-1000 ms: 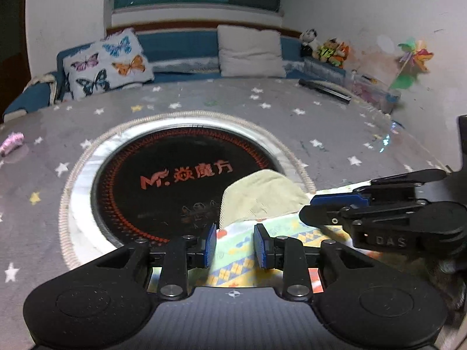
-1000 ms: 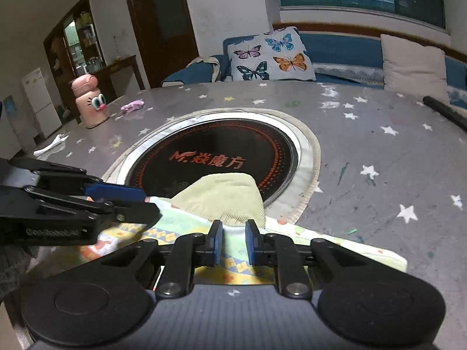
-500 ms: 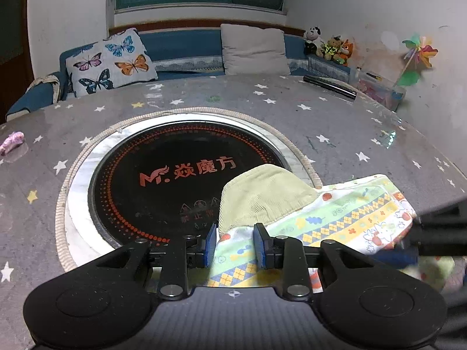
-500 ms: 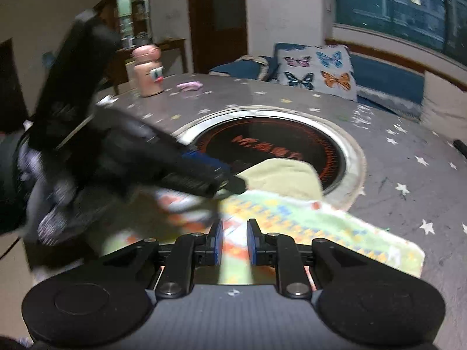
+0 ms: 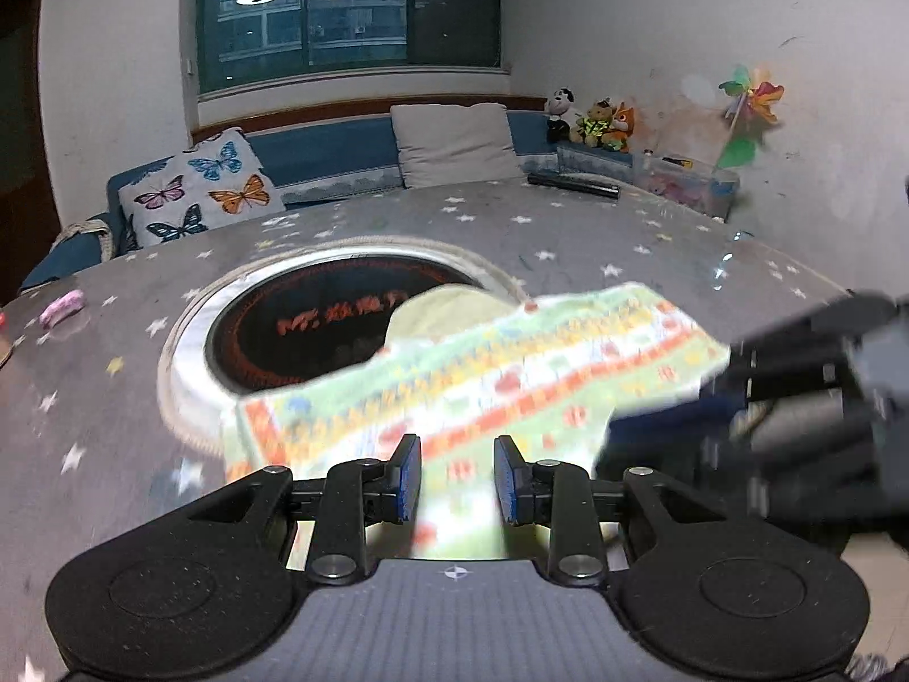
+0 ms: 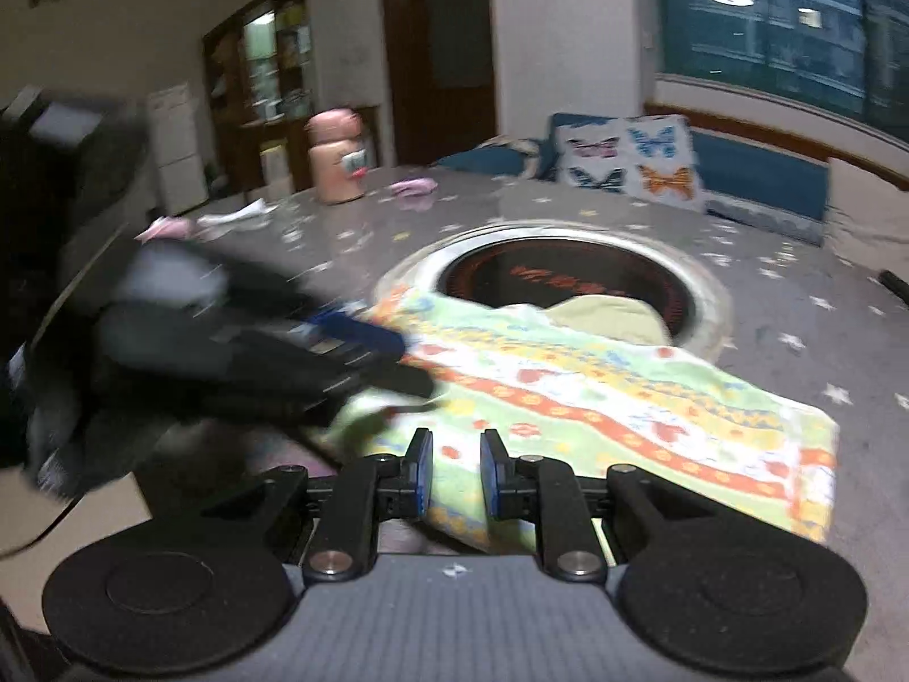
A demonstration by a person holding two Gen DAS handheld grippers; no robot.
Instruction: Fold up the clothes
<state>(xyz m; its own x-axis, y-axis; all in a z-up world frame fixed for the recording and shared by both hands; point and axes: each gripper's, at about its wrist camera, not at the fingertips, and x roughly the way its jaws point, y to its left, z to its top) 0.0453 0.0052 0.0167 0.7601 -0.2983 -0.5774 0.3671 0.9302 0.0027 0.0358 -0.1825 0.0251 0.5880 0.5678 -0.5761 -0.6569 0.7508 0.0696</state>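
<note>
Both views are smeared with motion blur, so the fine detail is soft. In the left wrist view the left gripper (image 5: 457,480) has its blue-padded fingers (image 5: 408,477) spread with a clear gap, and the patterned garment (image 5: 483,375) shows through that gap and stretches ahead of the tips; I cannot tell whether the pads touch the cloth. The garment is a pale green piece with orange, yellow and red bands, running from just in front of the fingers off to the right, where the right gripper (image 5: 738,392) comes in as a dark blur at the cloth's right-hand end. A plain yellowish layer (image 5: 449,312) peeks out beyond the printed band, lapping over the rim of the round black hotplate (image 5: 318,329) set in the star-printed table (image 5: 568,238).

From the right wrist view, the right gripper (image 6: 455,474) also has its fingers parted, a strip of the garment (image 6: 596,398) lying between and just past them. The cloth spreads ahead and to the right. To the left, the left gripper (image 6: 363,341) shows as a blurred shape with its blue tip at the cloth's far left corner. Beyond it stands a pink bottle (image 6: 338,156).
</note>
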